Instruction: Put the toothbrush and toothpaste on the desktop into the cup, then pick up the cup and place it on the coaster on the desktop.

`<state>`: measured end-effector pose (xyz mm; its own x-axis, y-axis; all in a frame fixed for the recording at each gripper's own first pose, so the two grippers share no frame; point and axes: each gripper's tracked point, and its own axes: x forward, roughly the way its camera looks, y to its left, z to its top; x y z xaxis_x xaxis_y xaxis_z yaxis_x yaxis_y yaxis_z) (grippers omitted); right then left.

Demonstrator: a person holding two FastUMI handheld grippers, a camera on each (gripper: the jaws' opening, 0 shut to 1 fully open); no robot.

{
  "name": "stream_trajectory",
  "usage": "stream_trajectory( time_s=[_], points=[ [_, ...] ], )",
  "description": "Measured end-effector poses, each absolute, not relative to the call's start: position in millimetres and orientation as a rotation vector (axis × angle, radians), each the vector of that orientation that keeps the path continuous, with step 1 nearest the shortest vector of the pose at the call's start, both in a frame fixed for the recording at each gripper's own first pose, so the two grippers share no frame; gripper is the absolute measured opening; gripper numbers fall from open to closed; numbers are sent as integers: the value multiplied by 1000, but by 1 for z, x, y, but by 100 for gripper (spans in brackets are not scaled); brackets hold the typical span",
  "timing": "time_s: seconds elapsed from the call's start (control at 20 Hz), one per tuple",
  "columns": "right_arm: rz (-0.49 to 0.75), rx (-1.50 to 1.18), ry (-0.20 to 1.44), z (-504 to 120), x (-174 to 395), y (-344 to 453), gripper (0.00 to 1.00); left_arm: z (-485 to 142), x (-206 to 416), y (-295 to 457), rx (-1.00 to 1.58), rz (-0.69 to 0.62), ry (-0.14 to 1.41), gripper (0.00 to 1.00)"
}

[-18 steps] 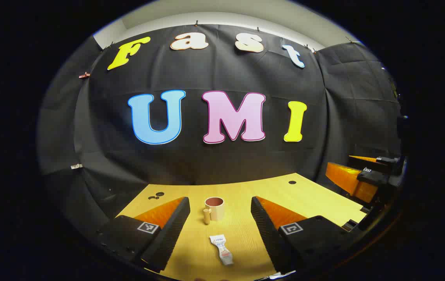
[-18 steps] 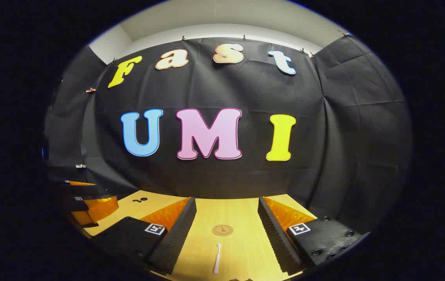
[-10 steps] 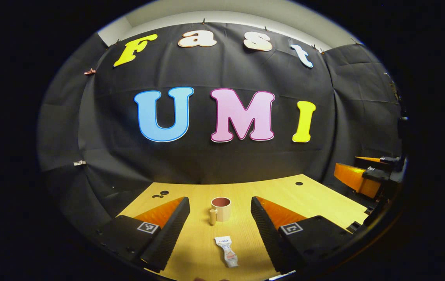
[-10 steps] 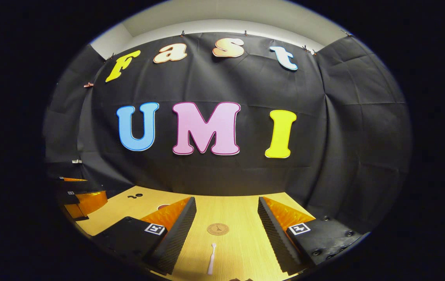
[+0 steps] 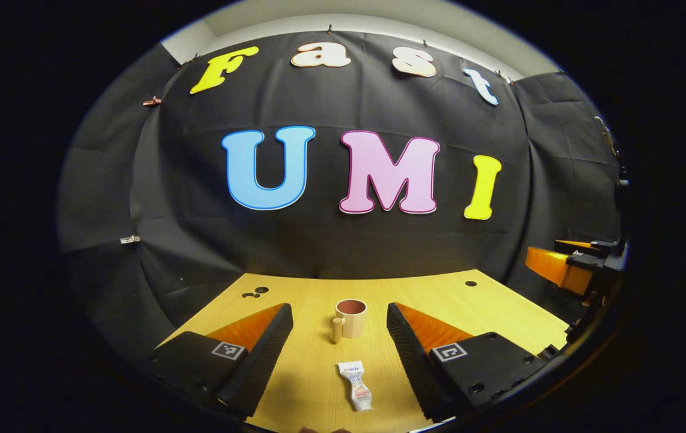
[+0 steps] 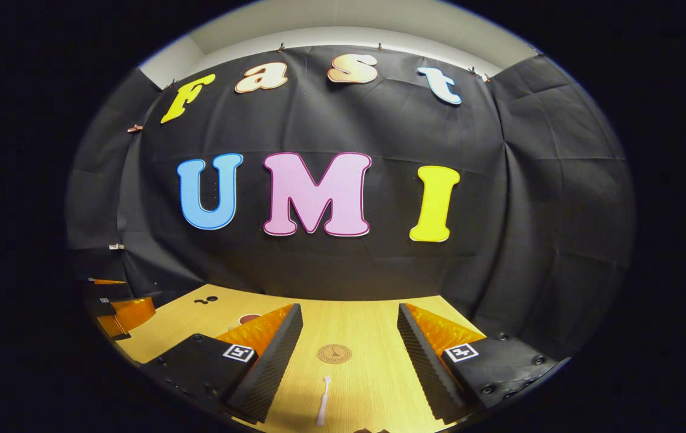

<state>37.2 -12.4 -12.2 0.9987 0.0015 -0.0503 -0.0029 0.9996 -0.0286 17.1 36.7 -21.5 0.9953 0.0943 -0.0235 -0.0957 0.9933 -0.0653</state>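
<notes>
A beige cup (image 5: 351, 317) with a brown inside and a handle on its left stands upright on the wooden desktop (image 5: 487, 313) in the left gripper view. A small white toothpaste tube (image 5: 356, 385) lies flat in front of it. My left gripper (image 5: 338, 361) is open, with the tube between its spread fingers and the cup farther ahead. In the right gripper view a white toothbrush (image 6: 323, 409) lies on the desktop, and a round brown coaster (image 6: 334, 353) sits just beyond it. My right gripper (image 6: 349, 367) is open around them, above the desk. The cup's rim (image 6: 250, 317) peeks over its left finger.
The black cloth wall closes off the back of the desk. Small dark holes (image 5: 255, 293) mark the desktop's far left, and another hole (image 5: 471, 283) its far right. The right gripper (image 5: 565, 267) shows at the right edge of the left gripper view, the left gripper (image 6: 120, 307) at the left of the right gripper view.
Both views have drifted slightly: the cup and toothpaste shifted right in the left gripper view, the toothbrush and coaster shifted left in the right gripper view. Both grippers stayed open.
</notes>
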Motion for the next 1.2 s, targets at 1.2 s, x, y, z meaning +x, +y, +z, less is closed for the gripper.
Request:
stream_trajectory(
  time_s=[1.2],
  points=[
    [72,-29,208,-78,137,-35,98,-187,102,23,-159,171,465,98]
  ],
)
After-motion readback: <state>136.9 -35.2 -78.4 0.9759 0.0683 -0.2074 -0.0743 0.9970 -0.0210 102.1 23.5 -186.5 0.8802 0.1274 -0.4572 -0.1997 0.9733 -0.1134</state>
